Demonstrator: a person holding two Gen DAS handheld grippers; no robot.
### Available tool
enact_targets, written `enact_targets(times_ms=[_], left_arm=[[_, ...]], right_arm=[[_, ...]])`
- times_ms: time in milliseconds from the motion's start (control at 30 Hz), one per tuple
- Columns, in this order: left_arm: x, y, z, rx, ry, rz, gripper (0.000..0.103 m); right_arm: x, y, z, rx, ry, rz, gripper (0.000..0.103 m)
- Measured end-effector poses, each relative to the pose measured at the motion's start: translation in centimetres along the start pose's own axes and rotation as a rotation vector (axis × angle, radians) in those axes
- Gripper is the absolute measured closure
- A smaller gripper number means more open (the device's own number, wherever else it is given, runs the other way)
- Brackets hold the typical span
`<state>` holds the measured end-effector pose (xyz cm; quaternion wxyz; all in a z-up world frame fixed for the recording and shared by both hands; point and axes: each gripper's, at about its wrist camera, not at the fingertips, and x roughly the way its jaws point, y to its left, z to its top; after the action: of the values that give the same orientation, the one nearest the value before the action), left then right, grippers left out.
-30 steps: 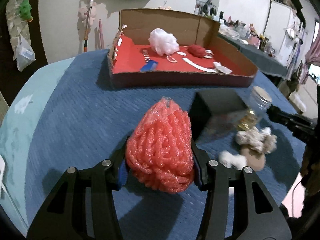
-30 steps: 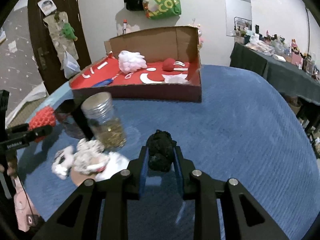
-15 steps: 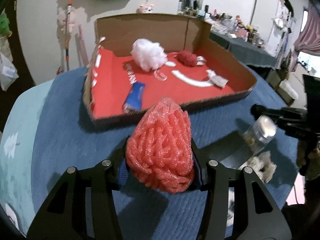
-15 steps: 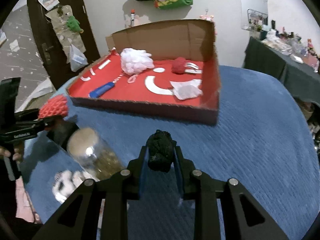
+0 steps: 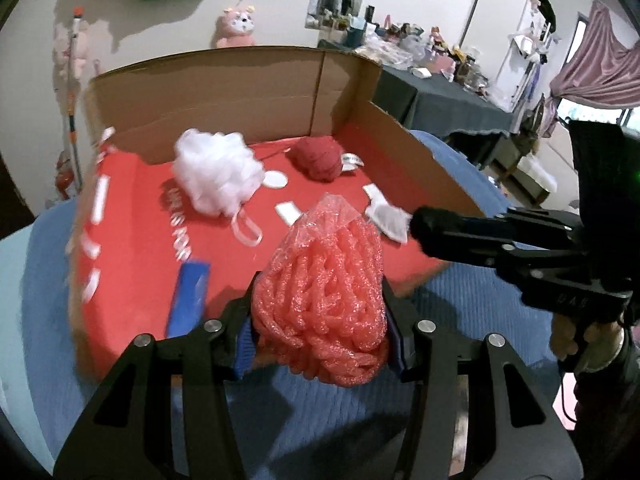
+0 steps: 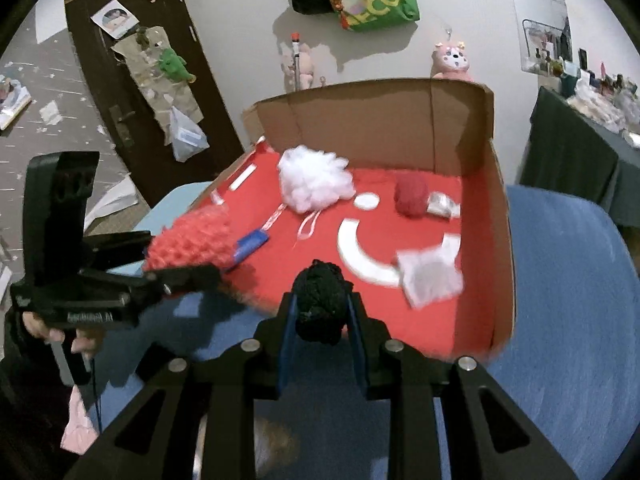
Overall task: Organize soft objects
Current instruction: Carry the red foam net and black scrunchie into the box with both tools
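My left gripper (image 5: 320,312) is shut on a pink mesh sponge (image 5: 324,296), held above the front edge of the red-lined cardboard box (image 5: 224,92). It also shows in the right wrist view (image 6: 192,240). My right gripper (image 6: 320,308) is shut on a black yarn ball (image 6: 320,304) at the box's front edge (image 6: 508,264). Its black fingers show in the left wrist view (image 5: 460,232), over the box's right side. Inside the box lie a white puff (image 5: 216,176), a dark red yarn ball (image 5: 318,158) and a white pouch (image 6: 432,276).
A blue cloth (image 6: 568,300) covers the table under the box. A small blue item (image 5: 188,296) lies in the box's front left. The box's back wall stands tall (image 6: 368,120). A dark-clothed side table (image 5: 448,104) with clutter stands at the right.
Both grippers have moved forward and up to the box with their objects still held. The jar and the fluffy items on the cloth have dropped out of view.
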<state>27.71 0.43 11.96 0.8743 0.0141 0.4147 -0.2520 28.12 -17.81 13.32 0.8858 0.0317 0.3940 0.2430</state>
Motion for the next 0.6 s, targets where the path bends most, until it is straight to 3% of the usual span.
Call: enact_targets(times_ms=[300, 600], left_arm=[[7.4, 0.9, 5.7, 0.024, 0.098, 0.006, 0.054], [12.8, 0.8, 7.9, 0.061, 0.167, 0.057, 0.055]], right_arm=[[6.7, -3.8, 5.8, 0.039, 0.104, -0.113, 0.076], [11.1, -6.9, 7.0, 0.075, 0.218, -0.207, 0.076]])
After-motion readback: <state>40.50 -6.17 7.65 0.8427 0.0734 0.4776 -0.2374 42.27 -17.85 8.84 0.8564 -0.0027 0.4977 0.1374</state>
